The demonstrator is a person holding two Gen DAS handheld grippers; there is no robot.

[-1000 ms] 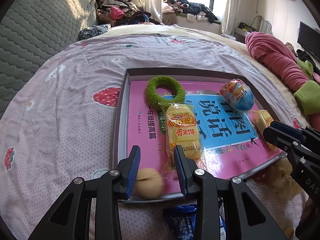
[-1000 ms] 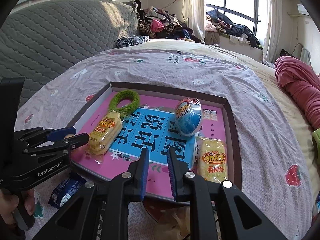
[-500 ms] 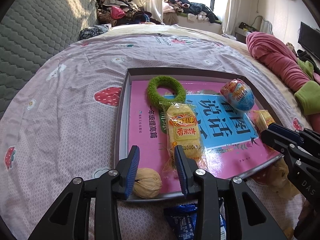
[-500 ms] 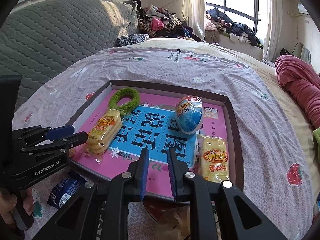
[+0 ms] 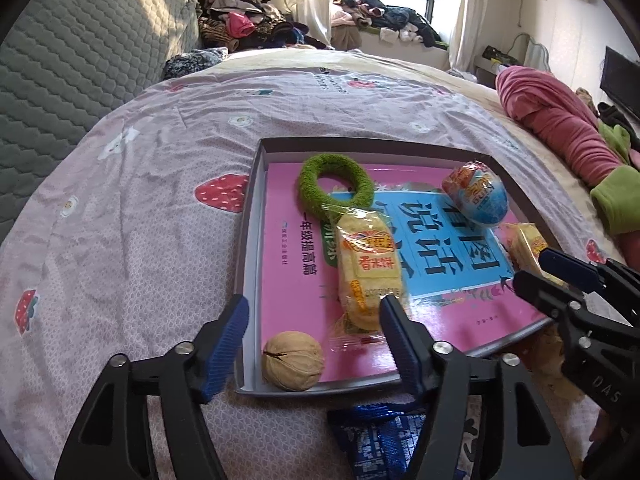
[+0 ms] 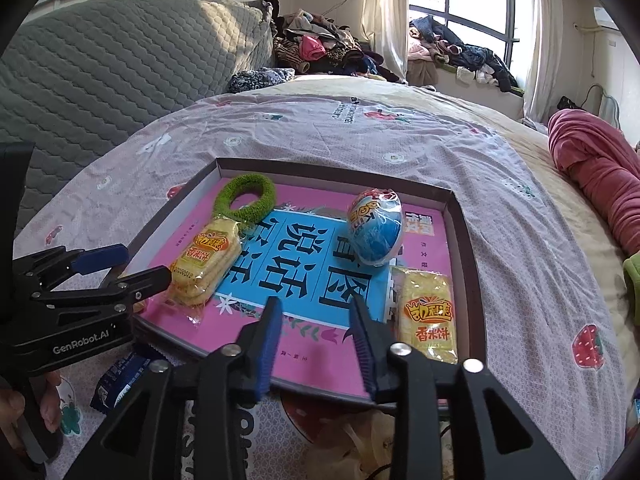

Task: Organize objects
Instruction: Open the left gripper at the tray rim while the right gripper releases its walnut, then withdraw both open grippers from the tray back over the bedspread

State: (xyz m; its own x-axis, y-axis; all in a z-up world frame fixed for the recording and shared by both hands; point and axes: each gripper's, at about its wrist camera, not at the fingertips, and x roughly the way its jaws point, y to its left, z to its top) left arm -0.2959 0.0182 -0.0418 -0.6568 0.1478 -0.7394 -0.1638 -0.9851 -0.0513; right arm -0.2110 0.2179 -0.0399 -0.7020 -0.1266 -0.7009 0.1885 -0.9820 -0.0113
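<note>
Tray [image 5: 251, 216] holds two cracker packs [image 5: 368, 272], one walnut [image 5: 293, 360], one egg [image 5: 478, 200].

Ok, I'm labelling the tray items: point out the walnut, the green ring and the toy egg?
walnut [image 5: 292, 360]: left wrist view, middle of the shell.
green ring [image 5: 308, 190]: left wrist view, left side of the fuzzy band.
toy egg [image 6: 375, 232]: right wrist view, centre of the wrapper.

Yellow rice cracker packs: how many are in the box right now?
2. One rice cracker pack lies on the book's left side, just below the green ring; the other pack lies by the box's right wall, below the egg. None looks hidden.
</note>
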